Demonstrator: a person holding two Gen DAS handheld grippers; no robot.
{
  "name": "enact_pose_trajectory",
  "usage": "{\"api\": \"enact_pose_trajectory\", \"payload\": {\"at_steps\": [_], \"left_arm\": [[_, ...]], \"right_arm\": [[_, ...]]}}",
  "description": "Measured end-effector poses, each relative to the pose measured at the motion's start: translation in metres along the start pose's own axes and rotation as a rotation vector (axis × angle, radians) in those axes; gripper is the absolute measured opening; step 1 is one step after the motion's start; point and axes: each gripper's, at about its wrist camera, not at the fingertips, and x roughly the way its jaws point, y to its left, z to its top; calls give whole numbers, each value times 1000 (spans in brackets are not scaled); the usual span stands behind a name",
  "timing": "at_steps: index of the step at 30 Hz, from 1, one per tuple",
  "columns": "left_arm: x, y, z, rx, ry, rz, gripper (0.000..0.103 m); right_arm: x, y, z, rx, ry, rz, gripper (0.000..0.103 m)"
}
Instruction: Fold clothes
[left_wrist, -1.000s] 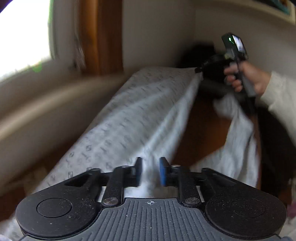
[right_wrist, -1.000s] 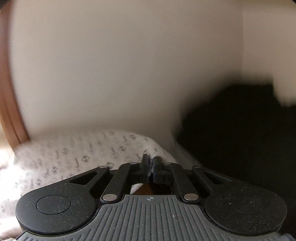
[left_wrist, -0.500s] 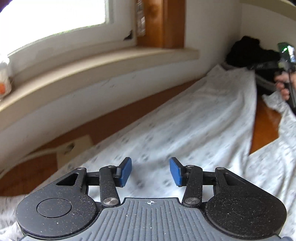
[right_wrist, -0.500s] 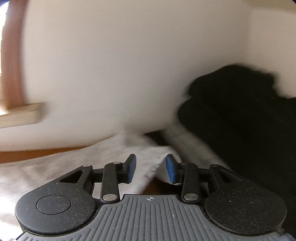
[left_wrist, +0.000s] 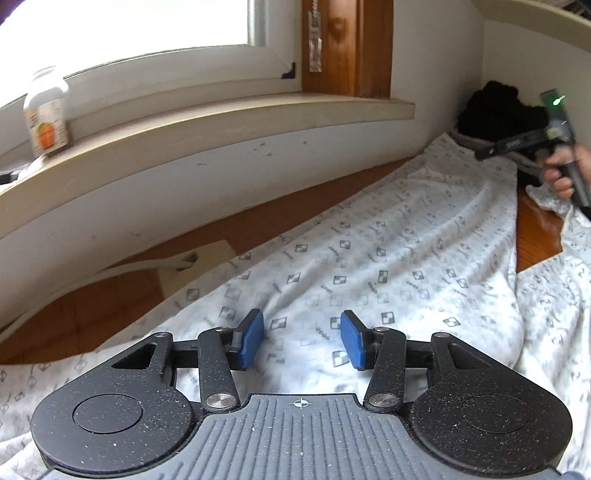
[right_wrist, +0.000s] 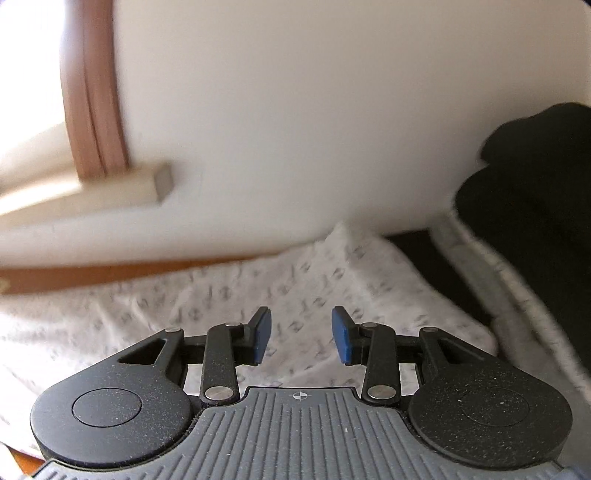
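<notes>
A white garment (left_wrist: 388, 266) printed with small grey squares lies spread along a wooden table (left_wrist: 258, 225). My left gripper (left_wrist: 301, 341) hovers over its near part, jaws open, nothing between the blue pads. In the left wrist view my right gripper (left_wrist: 484, 154) shows at the far right, held by a hand (left_wrist: 561, 173) above the garment's far end. In the right wrist view the right gripper (right_wrist: 301, 338) is open above the garment's far corner (right_wrist: 295, 291), gripping no cloth.
A window sill (left_wrist: 207, 125) with a small jar (left_wrist: 46, 114) runs along the wall behind the table. A black heap of cloth (right_wrist: 535, 206) on a grey-rimmed object (right_wrist: 517, 295) sits at the far end. A white cable and box (left_wrist: 192, 266) lie by the wall.
Both grippers have opened and let go of the garment, which now lies flat on the table. The left gripper has swung left and down; the right has dropped slightly.
</notes>
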Motion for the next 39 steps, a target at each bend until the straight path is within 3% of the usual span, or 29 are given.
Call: {"api": "enact_pose_trajectory", "payload": {"at_steps": [6, 11, 17, 18, 19, 20, 21, 24, 25, 27, 30, 32, 35, 39], "left_arm": [[-15, 24, -9, -28, -7, -23, 49], [-20, 31, -11, -63, -15, -32, 49], [-20, 29, -11, -50, -14, -23, 50], [-20, 28, -12, -47, -14, -21, 50], [-20, 28, -12, -44, -13, -19, 50], [-20, 28, -12, -41, -13, -17, 50], [-21, 27, -12, -38, -13, -15, 51], [-20, 25, -13, -23, -11, -12, 54], [-20, 24, -13, -17, -9, -11, 55], [-20, 22, -13, -9, -8, -7, 56], [-21, 21, -13, -10, -8, -6, 56], [-21, 23, -13, -30, -10, -17, 59], [-21, 23, -13, -51, -13, -24, 63], [-24, 25, -11, -89, -18, -8, 64]], "right_arm": [[18, -25, 26, 75, -53, -99, 38], [55, -44, 36, 74, 4, -166, 38], [85, -39, 26, -9, 49, -244, 36], [82, -37, 25, -30, 33, -228, 23], [78, -34, 24, -53, 12, -203, 3], [70, -31, 24, -77, -28, -218, 3], [62, -28, 26, -102, -75, -249, 3], [38, -26, 32, -130, -229, -497, 5], [37, -28, 35, -124, -223, -557, 18], [39, -35, 37, -85, -147, -506, 48], [35, -33, 36, -68, -95, -424, 49], [33, -22, 30, -45, -25, -257, 49], [23, 14, 10, -85, -37, -70, 49], [25, 55, -21, -171, -10, 99, 49]]}}
